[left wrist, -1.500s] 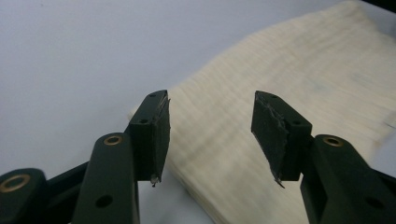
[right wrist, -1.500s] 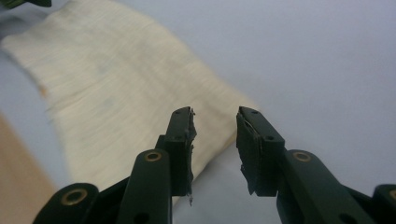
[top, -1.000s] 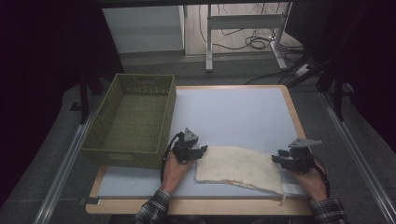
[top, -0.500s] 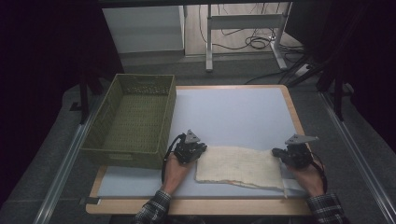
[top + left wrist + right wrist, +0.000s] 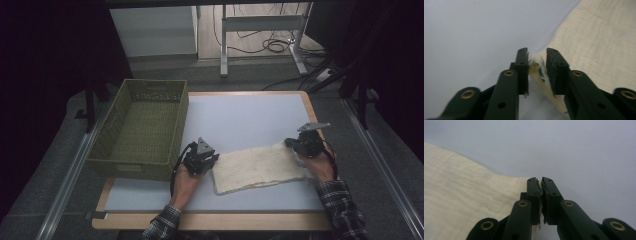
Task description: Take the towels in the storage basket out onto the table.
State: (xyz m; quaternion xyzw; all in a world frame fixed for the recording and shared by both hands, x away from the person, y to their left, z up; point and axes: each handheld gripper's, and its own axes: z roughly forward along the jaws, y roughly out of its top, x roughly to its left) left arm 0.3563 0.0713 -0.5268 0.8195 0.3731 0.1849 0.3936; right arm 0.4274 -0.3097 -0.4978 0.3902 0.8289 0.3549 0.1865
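While the cream cloth (image 5: pixel 260 166) lies lengthwise betw. both tools, L tool (image 5: pixel 537 72) pinches its left corner, R tool (image 5: pixel 540 195) its right corner; basket (image 5: pixel 140 130) left.

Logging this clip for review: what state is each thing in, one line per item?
Cloth: folded flat on the table, pinched at both ends.
Left gripper: shut on the cloth's corner, its jaws having just opened a little.
Right gripper: shut on the cloth's edge.
Green basket: upright and empty.
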